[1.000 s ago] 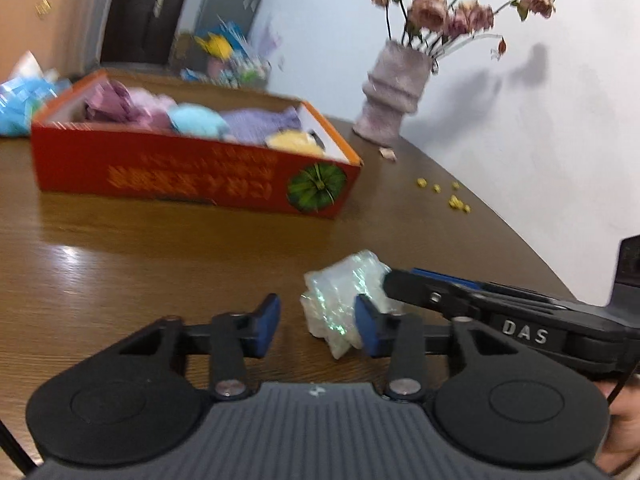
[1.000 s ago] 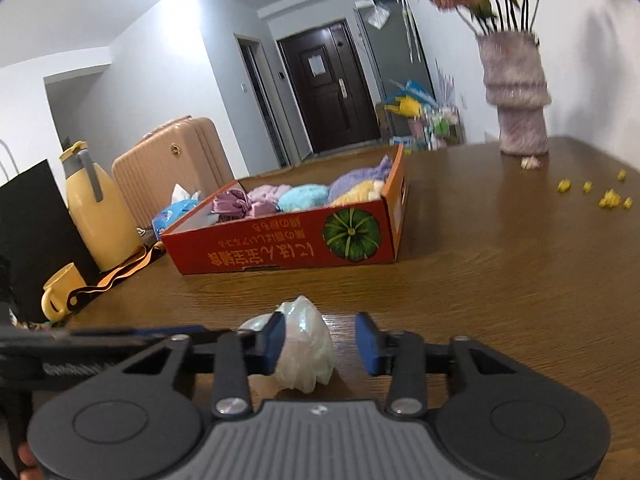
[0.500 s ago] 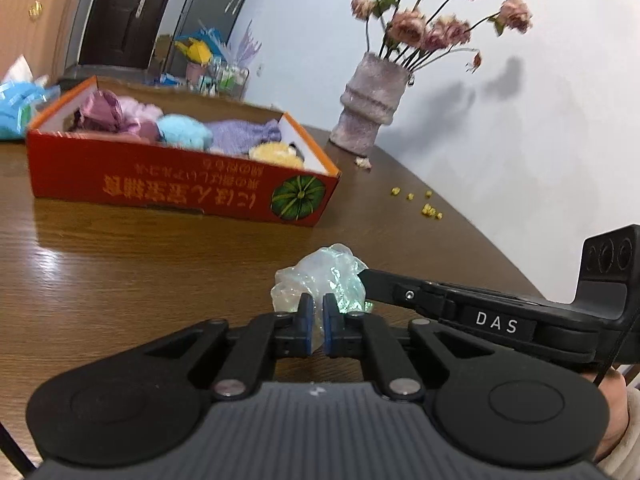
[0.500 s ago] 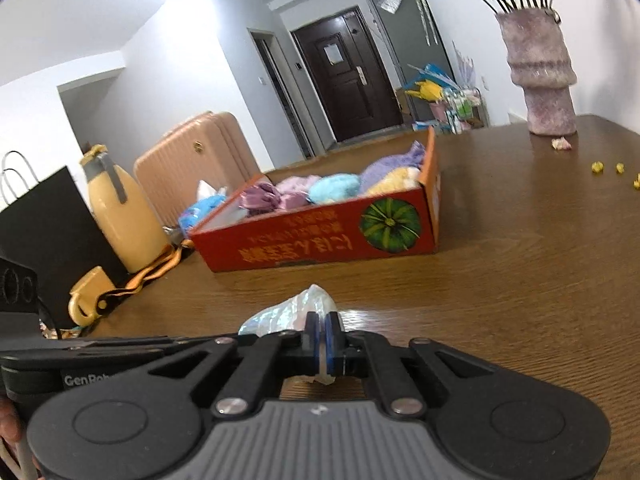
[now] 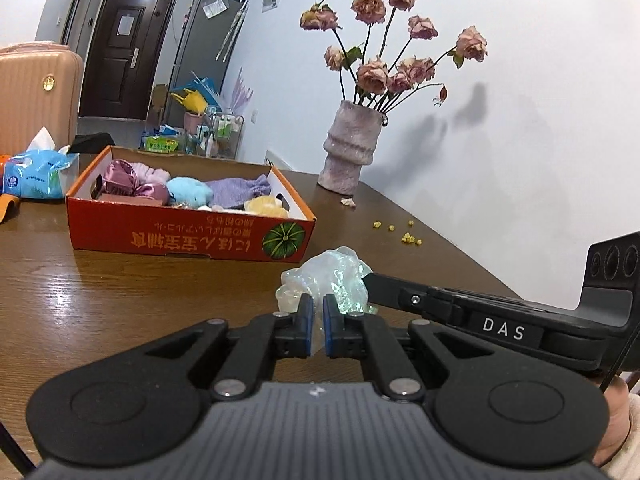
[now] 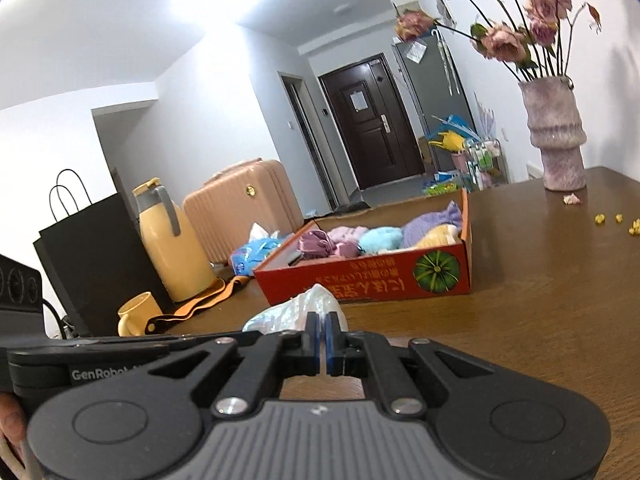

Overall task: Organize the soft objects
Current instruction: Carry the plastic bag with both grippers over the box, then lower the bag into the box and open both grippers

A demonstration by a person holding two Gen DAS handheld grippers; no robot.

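1. Left wrist view: the left gripper (image 5: 315, 312) is clamped on a crumpled iridescent bag (image 5: 326, 278), whose lower part is hidden behind the fingers. The right gripper (image 5: 366, 278) reaches it from the right, its tip buried. Ahead-left, a red box (image 5: 188, 236) holds soft bundles (image 5: 188, 192).
2. Right wrist view: the right gripper (image 6: 322, 338) pinches the same bag (image 6: 298, 314), mostly hidden; the box (image 6: 360, 280) lies just beyond.

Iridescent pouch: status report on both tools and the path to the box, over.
Both tools shut on iridescent pouch: left tool, right tool. Pouch short of red box. Nothing between them on table.
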